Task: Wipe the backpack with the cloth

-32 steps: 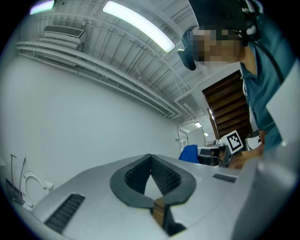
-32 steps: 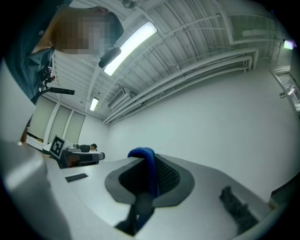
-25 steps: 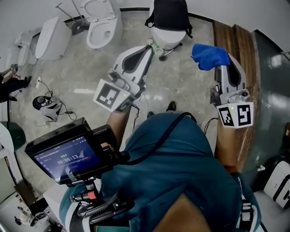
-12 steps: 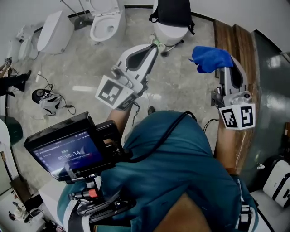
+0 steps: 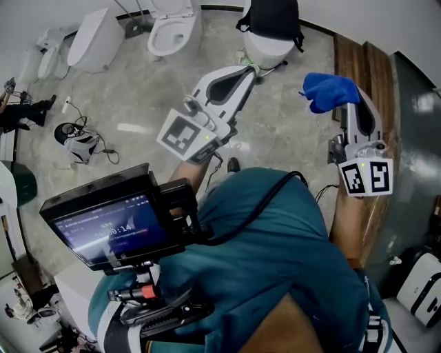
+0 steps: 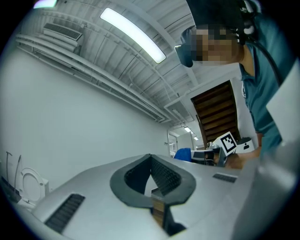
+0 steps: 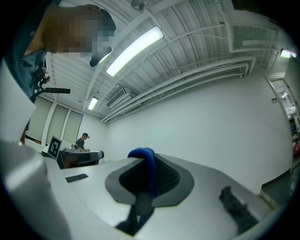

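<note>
One small monitor (image 5: 110,224) sits closest, mounted at the chest of the person's teal shirt (image 5: 275,255). Past it both arms reach forward.

The left gripper (image 5: 249,67) is held out over the grey floor (image 5: 138,103). Its own view shows the ribbed fingers (image 6: 161,174) meeting at the tips with nothing between them. The marker cube (image 5: 182,134) rides on its near end.

The right gripper (image 5: 339,105) is held up on the right side, beside a brown wooden strip (image 5: 358,62). Its jaws are pinched on the blue cloth (image 5: 329,89), which bunches over the tips and, in the right gripper view, hangs down between the pads as a blue fold (image 7: 149,168).

Farther out, the black backpack (image 5: 272,15) rests on top of a white rounded fixture (image 5: 265,47) at the top edge. The cloth is well apart from it. The left gripper's tip is near the fixture's base.

Farthest left, a white toilet (image 5: 172,31) stands with its seat up.
</note>
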A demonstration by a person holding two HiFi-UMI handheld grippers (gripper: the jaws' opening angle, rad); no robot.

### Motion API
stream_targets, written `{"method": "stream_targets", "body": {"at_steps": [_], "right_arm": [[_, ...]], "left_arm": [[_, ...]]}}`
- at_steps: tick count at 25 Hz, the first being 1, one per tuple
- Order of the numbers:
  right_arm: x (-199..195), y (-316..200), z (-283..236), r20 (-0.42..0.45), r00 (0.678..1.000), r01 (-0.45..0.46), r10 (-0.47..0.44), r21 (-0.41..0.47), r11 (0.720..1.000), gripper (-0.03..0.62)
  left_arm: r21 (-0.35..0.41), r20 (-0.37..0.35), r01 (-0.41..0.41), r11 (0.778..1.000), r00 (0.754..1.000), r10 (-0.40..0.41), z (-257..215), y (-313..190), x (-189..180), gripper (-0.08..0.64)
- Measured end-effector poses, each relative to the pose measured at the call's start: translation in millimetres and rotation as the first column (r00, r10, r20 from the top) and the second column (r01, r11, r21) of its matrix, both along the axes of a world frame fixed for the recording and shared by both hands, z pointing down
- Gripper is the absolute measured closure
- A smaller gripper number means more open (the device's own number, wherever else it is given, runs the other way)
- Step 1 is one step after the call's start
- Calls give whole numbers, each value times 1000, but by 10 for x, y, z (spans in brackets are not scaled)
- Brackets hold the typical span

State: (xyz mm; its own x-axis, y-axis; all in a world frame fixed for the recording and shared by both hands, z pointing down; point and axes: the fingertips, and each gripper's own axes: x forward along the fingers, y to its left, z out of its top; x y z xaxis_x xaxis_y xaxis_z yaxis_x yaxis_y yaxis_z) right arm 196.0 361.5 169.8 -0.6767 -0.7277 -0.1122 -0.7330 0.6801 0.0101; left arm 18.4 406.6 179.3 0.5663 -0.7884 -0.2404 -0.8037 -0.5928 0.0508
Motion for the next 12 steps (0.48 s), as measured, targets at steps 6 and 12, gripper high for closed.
{"method": "stream_targets", "body": {"at_steps": [6, 12], "right_arm": [[3, -18, 14, -6, 1000, -1, 1, 3, 1000, 565], [1, -34, 48, -10, 1000, -1, 1, -2, 1000, 565]], "left_arm": [[9, 0, 5, 1000, 1000, -5, -16, -9, -15, 557], [-2, 4, 7, 1000, 1000, -7, 19, -12, -19, 557]]}}
